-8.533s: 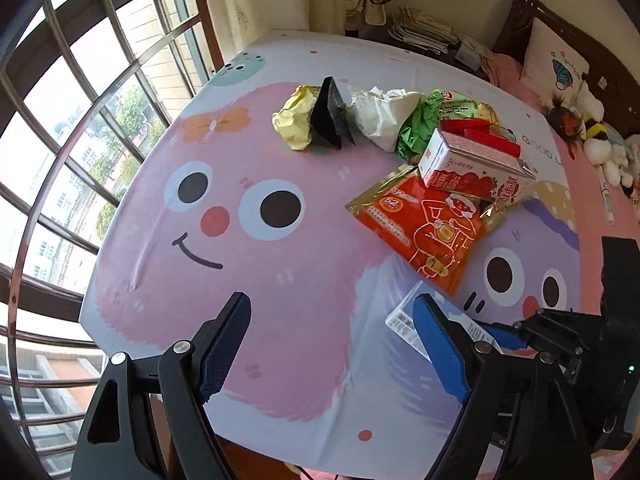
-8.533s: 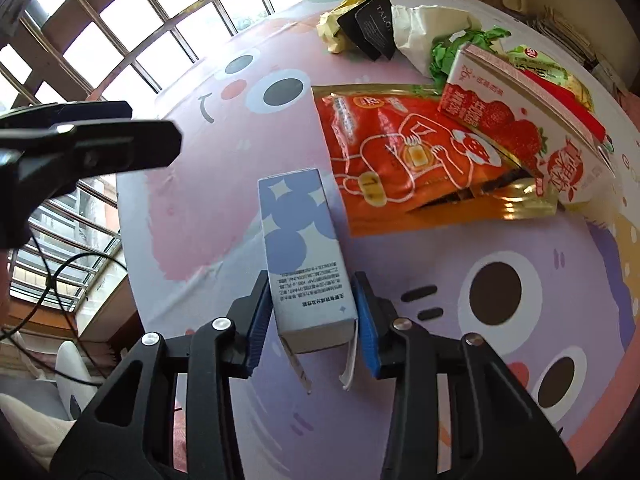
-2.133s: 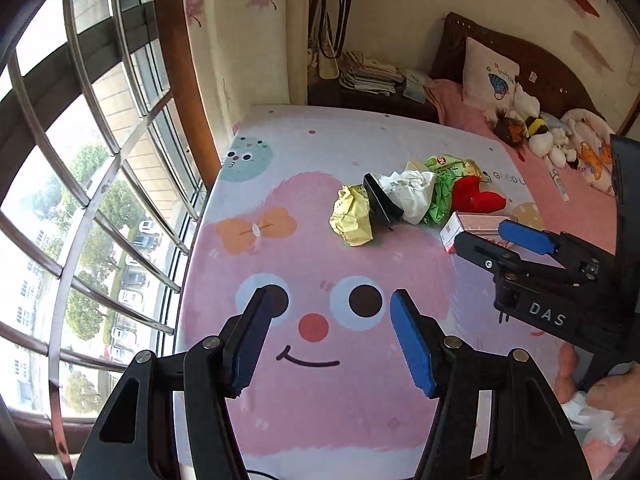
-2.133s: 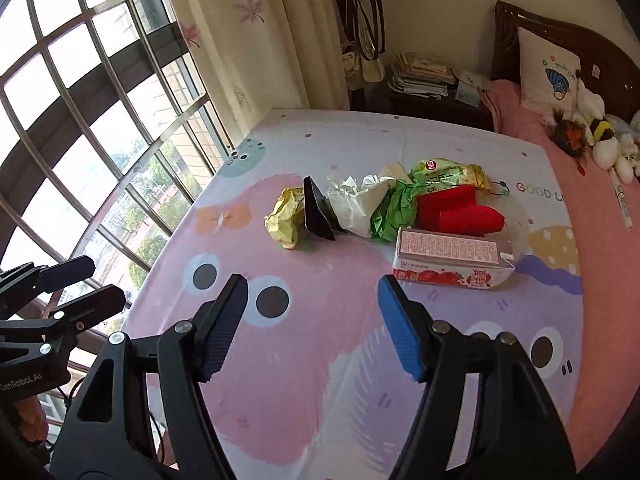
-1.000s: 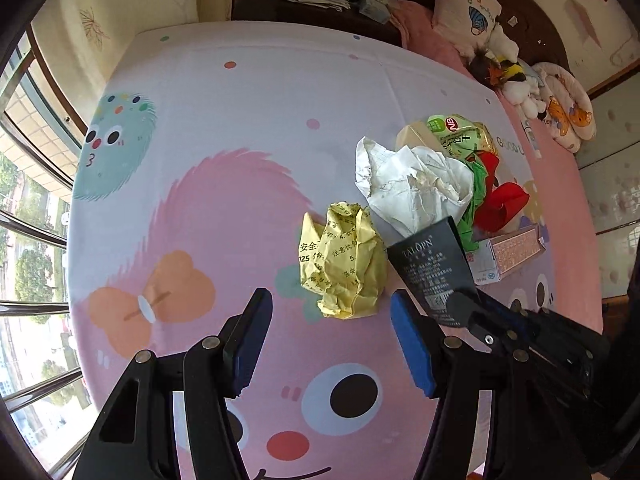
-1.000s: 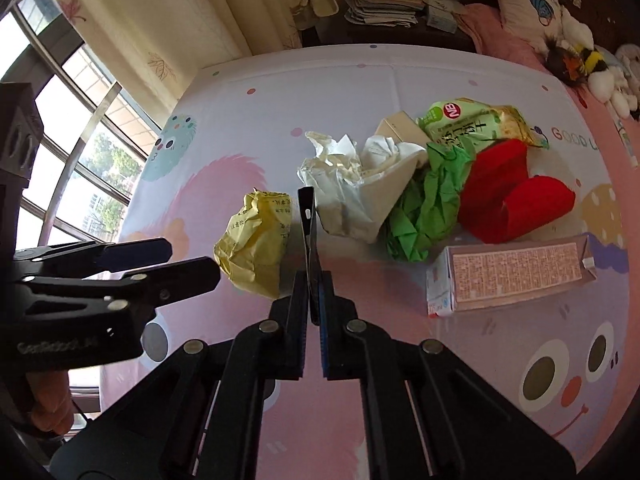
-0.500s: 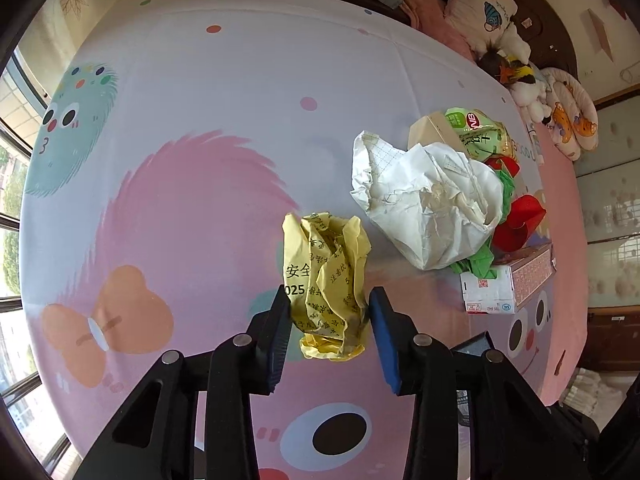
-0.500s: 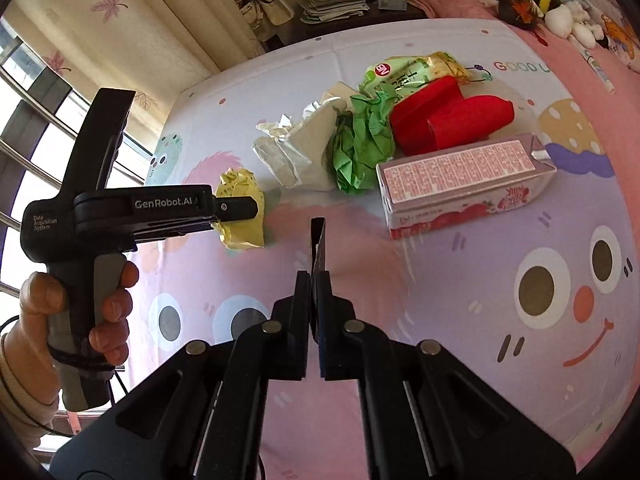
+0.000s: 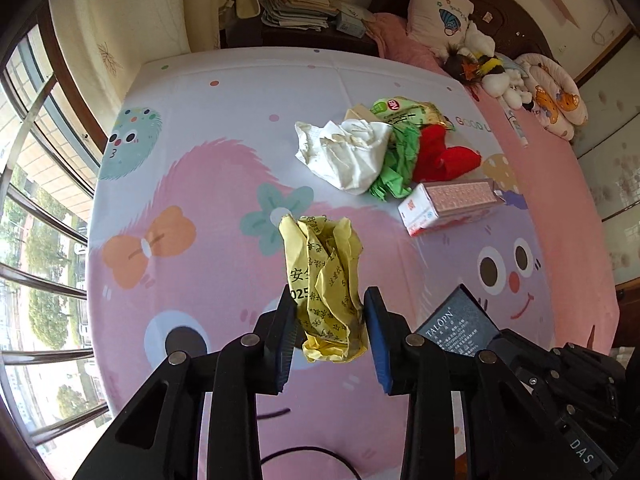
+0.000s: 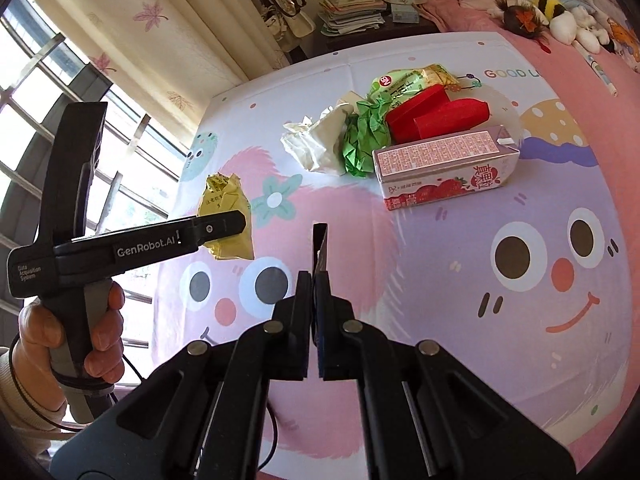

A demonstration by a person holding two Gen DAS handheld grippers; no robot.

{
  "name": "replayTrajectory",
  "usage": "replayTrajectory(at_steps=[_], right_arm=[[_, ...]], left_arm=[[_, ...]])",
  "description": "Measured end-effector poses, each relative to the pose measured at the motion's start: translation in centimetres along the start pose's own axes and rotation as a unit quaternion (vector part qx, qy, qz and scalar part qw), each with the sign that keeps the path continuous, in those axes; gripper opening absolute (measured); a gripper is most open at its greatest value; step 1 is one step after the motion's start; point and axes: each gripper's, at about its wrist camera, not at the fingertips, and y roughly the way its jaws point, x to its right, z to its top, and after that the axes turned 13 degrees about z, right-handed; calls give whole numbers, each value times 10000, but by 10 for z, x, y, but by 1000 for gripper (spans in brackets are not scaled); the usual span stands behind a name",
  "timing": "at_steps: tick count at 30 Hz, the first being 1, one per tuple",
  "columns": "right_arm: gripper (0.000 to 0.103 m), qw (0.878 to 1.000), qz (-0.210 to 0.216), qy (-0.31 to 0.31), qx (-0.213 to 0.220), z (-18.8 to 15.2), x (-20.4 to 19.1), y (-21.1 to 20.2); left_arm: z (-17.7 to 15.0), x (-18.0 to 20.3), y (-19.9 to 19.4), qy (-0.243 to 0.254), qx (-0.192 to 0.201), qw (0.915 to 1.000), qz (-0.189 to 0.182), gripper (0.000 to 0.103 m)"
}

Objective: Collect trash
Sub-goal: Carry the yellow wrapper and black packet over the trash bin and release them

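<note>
Yellow crumpled paper (image 9: pixel 325 285) is pinched between the blue pads of the left gripper (image 9: pixel 329 322), whose jaws have just been closing on it, and is held clear above the cartoon bedsheet (image 9: pixel 200 152). The person's hand (image 10: pixel 72 344) on that gripper's handle is seen only in the right wrist view; only in the left wrist view is the printed face of the black TALOPN packet (image 9: pixel 456 326) readable. In the right view the same packet is seen edge-on, clamped upright in the fully closed right gripper (image 10: pixel 315 280).

A second ago the yellow paper lay on the sheet beside the white wrapper (image 9: pixel 348 152) between wide jaws; it is now lifted, and the flower print beneath it is uncovered. The black packet, then next to the pile, is now raised well apart from it.

Further right, the remaining pile is grouped together: white wrapper, green paper (image 9: pixel 400 164), red bag (image 9: pixel 444 156), green snack packet (image 9: pixel 404 110) and strawberry milk carton (image 9: pixel 452 204). Bare sheet is left along the window side and the near edge; plush toys (image 9: pixel 496 72) are lined along the far right edge.
</note>
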Motion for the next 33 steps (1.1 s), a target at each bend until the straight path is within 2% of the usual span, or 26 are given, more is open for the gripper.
replayTrajectory(at_steps=[6,10,16,21,26,33], right_arm=[[0,9981,429,-430,-36,-46,-7,-50],[0,9953,637,-720,-62,-91,-2,-91],[0,9932,800,-833,-169,-166,20,-143],[0,9935,834,-699,-320,-225,38,-172],[0,9950,795,-376,-470,-280,62,-177],[0,9956,387,501,-691,-346,127,-113]], left_arm=[[-85,27,-64,-154,354,9990,203,32],[-150,55,-85,-228,393,9985,302,32],[-244,96,-95,-200,133,9989,399,32],[-306,129,-91,158,-136,9988,447,32],[-349,150,-63,535,-446,9969,372,32],[-395,158,49,762,-1107,9909,126,33]])
